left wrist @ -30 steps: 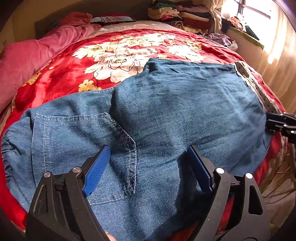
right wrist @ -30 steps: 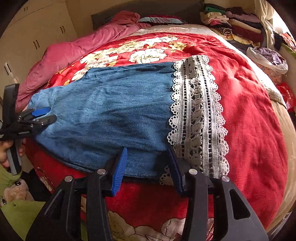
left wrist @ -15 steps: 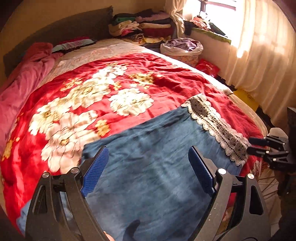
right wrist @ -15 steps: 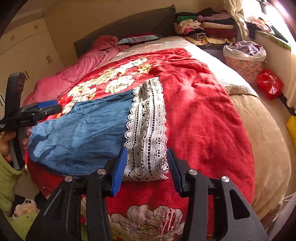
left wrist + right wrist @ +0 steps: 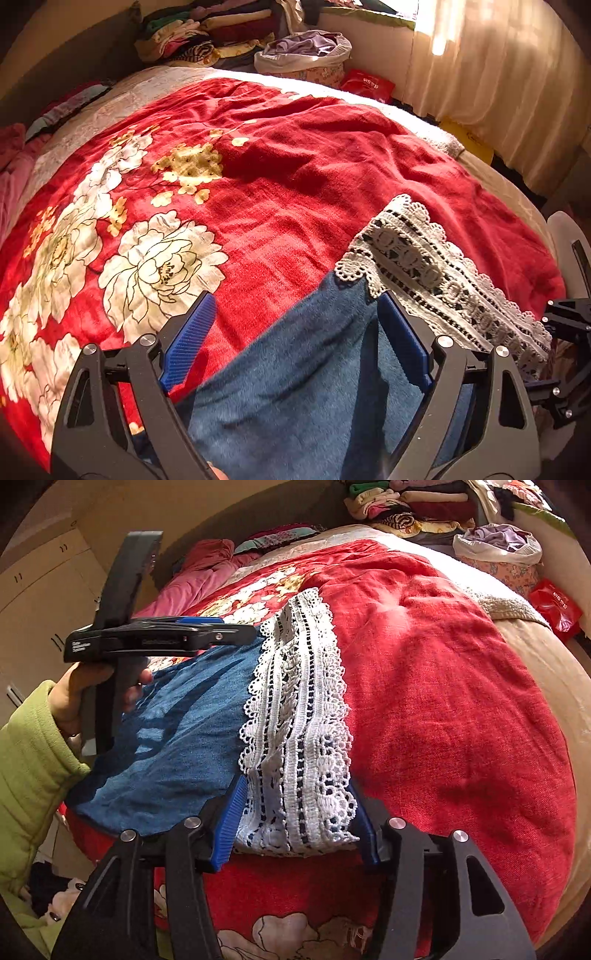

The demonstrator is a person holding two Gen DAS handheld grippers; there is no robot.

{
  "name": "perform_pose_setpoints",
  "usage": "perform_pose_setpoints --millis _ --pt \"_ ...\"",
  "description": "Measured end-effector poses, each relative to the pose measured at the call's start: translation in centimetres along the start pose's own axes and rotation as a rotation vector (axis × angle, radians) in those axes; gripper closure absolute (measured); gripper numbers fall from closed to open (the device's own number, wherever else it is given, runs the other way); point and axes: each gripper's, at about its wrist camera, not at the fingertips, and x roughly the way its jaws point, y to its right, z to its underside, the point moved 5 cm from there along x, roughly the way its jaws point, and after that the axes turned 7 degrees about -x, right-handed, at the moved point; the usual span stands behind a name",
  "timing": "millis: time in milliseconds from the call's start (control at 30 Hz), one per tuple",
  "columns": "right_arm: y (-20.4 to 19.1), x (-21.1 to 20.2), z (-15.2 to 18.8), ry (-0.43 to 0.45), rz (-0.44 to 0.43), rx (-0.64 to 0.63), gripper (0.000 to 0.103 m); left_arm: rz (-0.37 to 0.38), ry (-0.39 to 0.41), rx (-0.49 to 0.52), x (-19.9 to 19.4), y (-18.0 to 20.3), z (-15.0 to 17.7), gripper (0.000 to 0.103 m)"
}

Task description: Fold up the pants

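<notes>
Blue denim pants (image 5: pixel 184 738) with a white lace hem (image 5: pixel 299 701) lie flat on a red flowered bedspread (image 5: pixel 443 664). My right gripper (image 5: pixel 297 786) straddles the near end of the lace hem. Its jaws are opening, and the pads stand at the lace's two sides without pinching it. My left gripper (image 5: pixel 293 299) hovers over the far edge of the denim (image 5: pixel 314 369), just short of the lace (image 5: pixel 436 273). Its jaws are wide and closing slightly, with nothing gripped. The left gripper (image 5: pixel 243 635) also shows side-on in the right wrist view, held by a hand (image 5: pixel 66 694) in a green sleeve.
Folded clothes (image 5: pixel 221 33) are stacked at the head of the bed beside a full laundry basket (image 5: pixel 306 55) and a red bag (image 5: pixel 365 85). A curtain (image 5: pixel 498 74) hangs on the right. A pink duvet (image 5: pixel 207 572) and a wardrobe (image 5: pixel 37 590) are on the left.
My left gripper has swept along the pants from the pocket end to the lace hem. My right gripper has shifted from the denim onto the lace, and its jaws have widened.
</notes>
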Motion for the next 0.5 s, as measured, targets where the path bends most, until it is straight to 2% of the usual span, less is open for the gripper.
perform_pose_setpoints --millis 67,100,133,167,233,300,367,500 --pt "-0.2 0.2 -0.1 -0.001 0.011 -0.005 0.053 0.075 -0.043 -0.041 1.2 0.1 0.5 0.039" --pt "-0.5 0.1 -0.2 0.001 0.010 -0.015 0.058 0.095 -0.051 -0.055 1.6 0.2 0.8 0.045" --pt "-0.9 0.0 -0.4 0.005 -0.019 -0.023 0.074 0.101 -0.045 -0.053 1.6 0.3 1.0 0.051" --pt "-1.2 0.0 -0.5 0.006 -0.042 -0.028 0.074 0.118 -0.045 -0.055 1.5 0.4 1.0 0.055" --pt "-1.8 -0.1 -0.9 0.008 -0.038 -0.057 0.077 0.138 -0.041 -0.067 1.0 0.6 0.9 0.081" --pt "-2.4 -0.7 -1.4 0.034 -0.063 -0.052 0.078 0.132 -0.019 -0.058 0.0 1.0 0.6 0.097" --pt "-3.6 -1.4 -2.0 0.062 -0.079 -0.077 0.078 0.142 0.007 -0.055 -1.3 1.1 0.5 0.100" --pt "-7.0 -3.1 -3.4 0.119 -0.119 -0.163 0.078 0.217 0.083 -0.132 -4.3 -0.6 0.1 0.100"
